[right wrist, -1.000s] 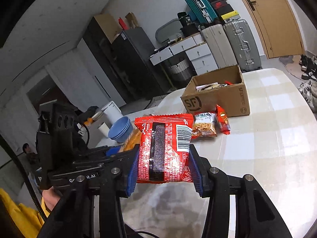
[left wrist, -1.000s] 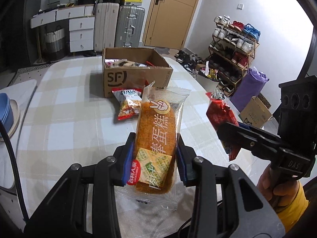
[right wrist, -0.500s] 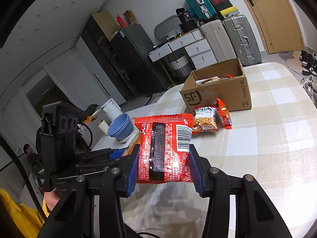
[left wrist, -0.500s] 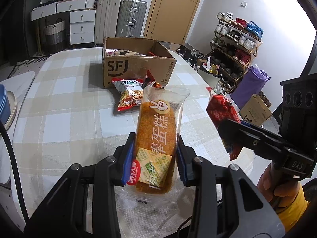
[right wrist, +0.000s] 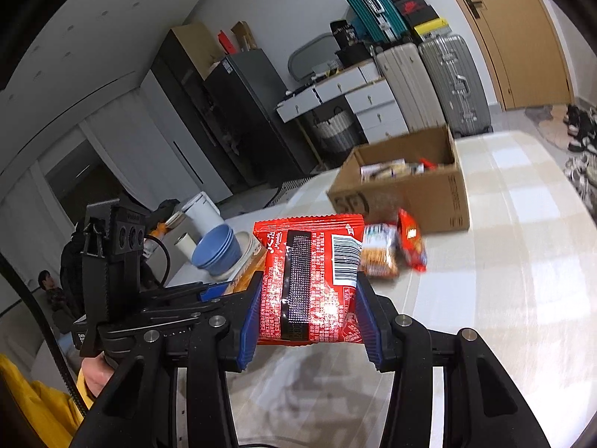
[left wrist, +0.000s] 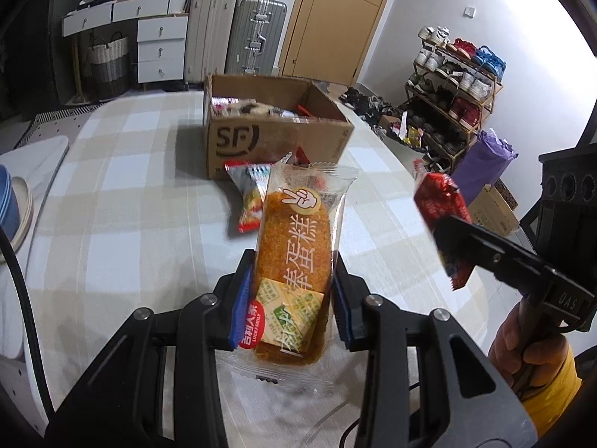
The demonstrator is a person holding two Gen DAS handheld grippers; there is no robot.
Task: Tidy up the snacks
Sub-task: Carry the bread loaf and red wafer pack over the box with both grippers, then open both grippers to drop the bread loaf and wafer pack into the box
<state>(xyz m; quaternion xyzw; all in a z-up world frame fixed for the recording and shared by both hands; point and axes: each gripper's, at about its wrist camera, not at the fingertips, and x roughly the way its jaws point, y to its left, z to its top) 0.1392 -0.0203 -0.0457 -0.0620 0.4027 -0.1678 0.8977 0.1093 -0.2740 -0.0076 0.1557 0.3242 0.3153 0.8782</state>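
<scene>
At the far left edge, blue bowls (left wrist: 7, 201) sit stacked on a white counter (left wrist: 33, 164). On the checked table (left wrist: 130, 194), the left gripper (left wrist: 292, 302) is clamped on a cake pack (left wrist: 294, 261), its clear wrapper standing upright between the blue pads above the near part of the table. Beyond it, toward the far side, a small snack bag (left wrist: 248, 194) lies flat, with a red packet (right wrist: 410, 240) just beside it on the right. Both lie just in front of the open SF box (left wrist: 268, 138), which holds more wrapped snacks. To the right, the right gripper (right wrist: 308, 311) grips a red bag (right wrist: 311, 280) by its sides, barcode facing the camera, held above the table near its right edge. On the far right, a shoe rack (left wrist: 455, 86) stands against the wall, with a purple bag (left wrist: 481, 168) near it.
</scene>
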